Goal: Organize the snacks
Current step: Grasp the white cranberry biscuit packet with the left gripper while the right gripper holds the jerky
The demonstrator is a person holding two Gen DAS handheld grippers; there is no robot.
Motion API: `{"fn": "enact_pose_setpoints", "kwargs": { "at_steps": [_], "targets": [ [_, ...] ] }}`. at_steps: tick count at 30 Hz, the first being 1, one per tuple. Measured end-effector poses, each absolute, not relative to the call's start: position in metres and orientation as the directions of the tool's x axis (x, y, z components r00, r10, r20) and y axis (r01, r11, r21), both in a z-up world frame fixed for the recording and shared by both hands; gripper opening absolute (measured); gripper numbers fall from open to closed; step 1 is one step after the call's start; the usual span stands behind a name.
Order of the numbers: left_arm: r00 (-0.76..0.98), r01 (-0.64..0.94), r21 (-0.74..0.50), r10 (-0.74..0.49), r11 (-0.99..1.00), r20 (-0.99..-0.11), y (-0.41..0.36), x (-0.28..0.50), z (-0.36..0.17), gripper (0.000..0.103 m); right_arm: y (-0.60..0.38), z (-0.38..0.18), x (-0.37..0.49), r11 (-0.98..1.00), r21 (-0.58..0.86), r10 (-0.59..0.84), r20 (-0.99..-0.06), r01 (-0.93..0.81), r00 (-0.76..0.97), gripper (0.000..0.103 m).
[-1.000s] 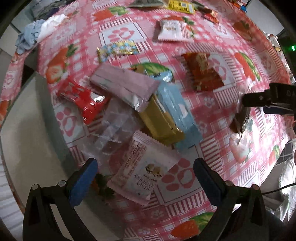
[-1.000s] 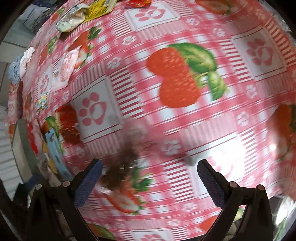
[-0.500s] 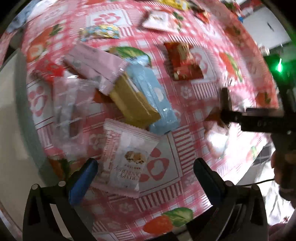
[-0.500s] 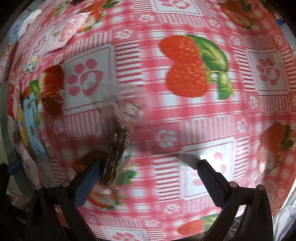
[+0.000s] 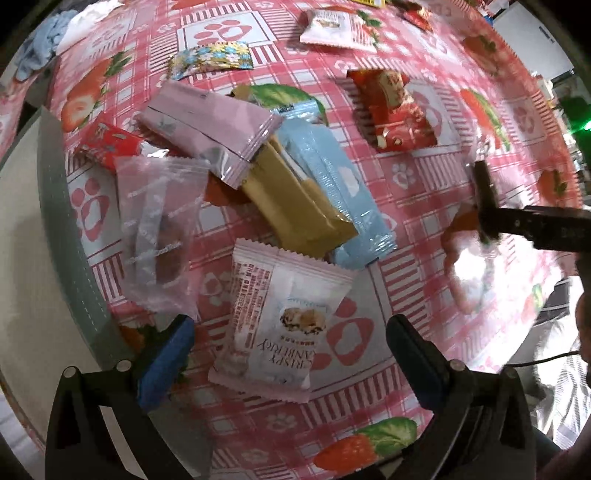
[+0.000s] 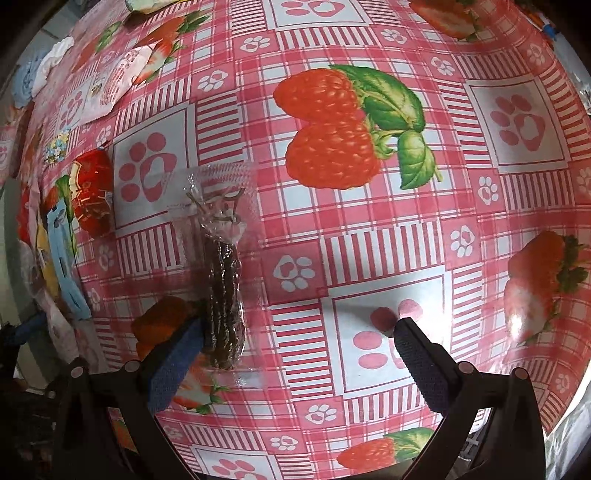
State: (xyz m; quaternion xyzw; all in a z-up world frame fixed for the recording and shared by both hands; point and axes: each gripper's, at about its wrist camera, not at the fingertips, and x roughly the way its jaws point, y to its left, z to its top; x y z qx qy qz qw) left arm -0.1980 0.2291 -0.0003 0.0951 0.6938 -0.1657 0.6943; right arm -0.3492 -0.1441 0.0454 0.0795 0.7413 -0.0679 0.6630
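Note:
A heap of snack packets lies on the pink strawberry tablecloth [image 5: 413,192]: a pink bar [image 5: 210,125], a gold bar [image 5: 295,203], a light blue bar [image 5: 340,192], a clear packet [image 5: 159,225], a red packet [image 5: 107,146] and a white cranberry packet [image 5: 280,325]. My left gripper [image 5: 288,354] is open just above the cranberry packet. My right gripper [image 6: 299,358] is open over the cloth. A clear packet with a dark brown snack [image 6: 221,280] lies against its left finger [image 6: 177,365], edge-on in the left wrist view [image 5: 484,195].
A red and gold packet [image 5: 391,107], a flowered packet [image 5: 210,59] and a white packet [image 5: 336,26] lie farther back. A grey tray edge [image 5: 62,229] runs along the left. Crumpled cloths [image 5: 48,33] sit at the far left corner.
The right gripper has moved over the dark snack packet, which now lies beside its left finger. The left gripper has drifted a little over the heap, staying open.

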Motion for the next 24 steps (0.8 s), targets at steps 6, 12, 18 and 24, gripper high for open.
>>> {"fn": "enact_pose_setpoints", "kwargs": {
  "at_steps": [6,12,18,24],
  "targets": [
    [-0.004,0.371,-0.057,-0.06,0.927,-0.998,0.202,-0.203,-0.01,0.103,-0.155,0.043,-0.341,0.978,0.019,0.041,-0.994,0.208,-0.102,0.103],
    [-0.004,0.397,-0.047,-0.049,0.916,-0.999,0.192,-0.203,-0.001,0.103,-0.134,0.044,-0.322,0.983,0.015,0.036,-0.993,0.185,-0.11,0.103],
    [-0.03,0.336,-0.124,-0.121,0.934,-0.992,0.198,-0.214,0.013,0.103,-0.113,0.037,-0.317,0.992,-0.022,-0.004,-0.99,0.124,-0.142,0.103],
    [-0.064,0.298,-0.129,-0.116,0.946,-0.991,0.214,-0.204,0.011,0.103,-0.104,0.031,-0.319,0.993,-0.022,-0.003,-0.987,0.116,-0.162,0.103]
  ]
}}
